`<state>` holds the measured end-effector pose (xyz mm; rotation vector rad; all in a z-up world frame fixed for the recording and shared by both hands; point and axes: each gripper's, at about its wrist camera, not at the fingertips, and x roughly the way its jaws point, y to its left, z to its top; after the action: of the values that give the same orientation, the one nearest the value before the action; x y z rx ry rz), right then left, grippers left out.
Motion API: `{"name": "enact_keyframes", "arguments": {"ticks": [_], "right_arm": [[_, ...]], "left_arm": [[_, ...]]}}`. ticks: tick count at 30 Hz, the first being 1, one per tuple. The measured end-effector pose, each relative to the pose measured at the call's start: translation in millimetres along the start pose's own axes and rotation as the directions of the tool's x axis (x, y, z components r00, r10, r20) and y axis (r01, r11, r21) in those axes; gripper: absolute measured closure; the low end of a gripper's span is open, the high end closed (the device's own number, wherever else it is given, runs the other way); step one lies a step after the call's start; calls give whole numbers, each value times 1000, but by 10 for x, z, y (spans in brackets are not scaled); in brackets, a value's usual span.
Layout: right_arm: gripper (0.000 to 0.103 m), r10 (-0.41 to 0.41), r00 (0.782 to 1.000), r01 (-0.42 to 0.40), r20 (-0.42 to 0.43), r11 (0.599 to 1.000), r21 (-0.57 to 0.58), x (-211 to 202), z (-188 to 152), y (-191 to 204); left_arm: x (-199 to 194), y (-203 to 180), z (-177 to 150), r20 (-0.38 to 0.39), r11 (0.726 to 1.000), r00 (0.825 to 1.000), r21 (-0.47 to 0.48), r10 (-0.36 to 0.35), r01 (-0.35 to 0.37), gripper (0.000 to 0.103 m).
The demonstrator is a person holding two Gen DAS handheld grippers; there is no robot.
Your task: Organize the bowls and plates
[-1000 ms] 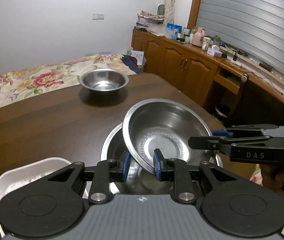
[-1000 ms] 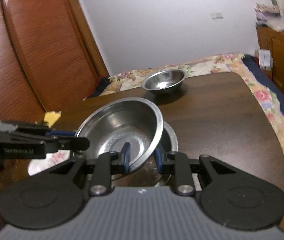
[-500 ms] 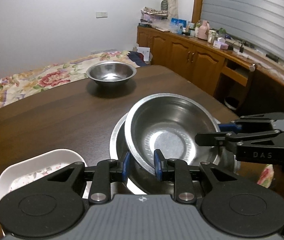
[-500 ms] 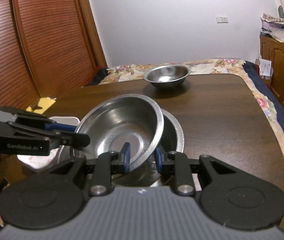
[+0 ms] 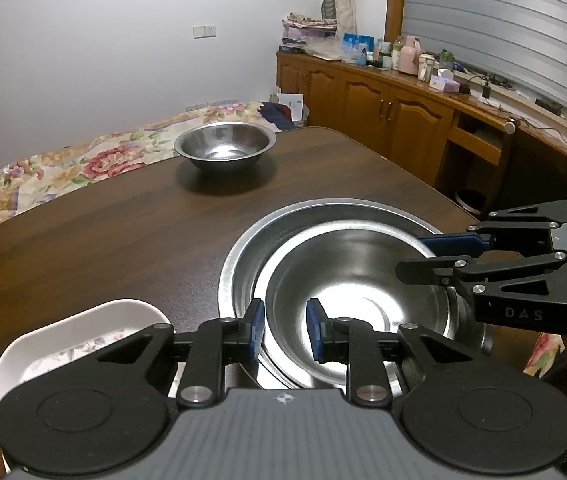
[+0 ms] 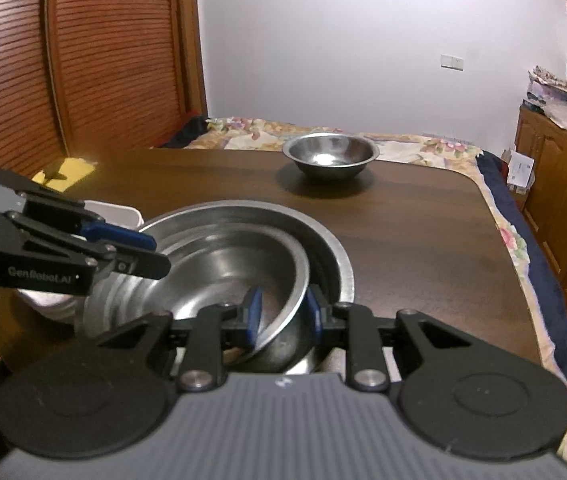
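The step in hand looks like nesting: a medium stainless-steel bowl (image 5: pixel 347 276) sits inside a larger, wide-rimmed stainless-steel basin (image 5: pixel 243 248) at the near edge of the dark brown wooden table (image 5: pixel 103 232), and both grippers are at its rim. The left gripper (image 5: pixel 283 330) has the bowl's near rim between its blue pads, but the jaws stand parted with a clear gap on either side of the metal — spread rather than pinching. The right gripper (image 6: pixel 282 314) likewise straddles the rim on its own side, with the steel wall passing between the two blue pads; there too a little space shows on at least one side, so the jaws seem loosened, though how firmly they touch cannot be told for sure. In the right wrist view the inner bowl lies slightly tilted and off-centre, leaning toward the right side of the basin, not yet level. A smaller stainless-steel bowl (image 6: pixel 330 156) stands alone at the far side of the table, well apart from the stack, and a white ceramic dish with a floral pattern (image 5: pixel 75 340) rests just beside the basin on the near left. The next move probably calls for drawing both grippers back clear of the rim without dragging the bowl, then reaching far across for the small bowl — approaching its rim and closing on the thin steel edge squarely, since polished metal may slip.
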<state>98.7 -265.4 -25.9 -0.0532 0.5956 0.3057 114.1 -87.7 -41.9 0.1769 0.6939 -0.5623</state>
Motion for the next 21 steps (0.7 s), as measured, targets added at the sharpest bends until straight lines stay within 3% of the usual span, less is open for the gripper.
{"name": "enact_keyframes", "arguments": {"ticks": [11, 21], "right_arm": [[77, 19, 1000, -20, 19, 999, 44, -26, -26, -21], [76, 25, 995, -34, 91, 995, 96, -212, 32, -37]], "left_arm": [[-65, 54, 10, 30, 1000, 1000, -28, 2, -1, 76], [-227, 19, 149, 100, 999, 995, -30, 15, -12, 73]]}}
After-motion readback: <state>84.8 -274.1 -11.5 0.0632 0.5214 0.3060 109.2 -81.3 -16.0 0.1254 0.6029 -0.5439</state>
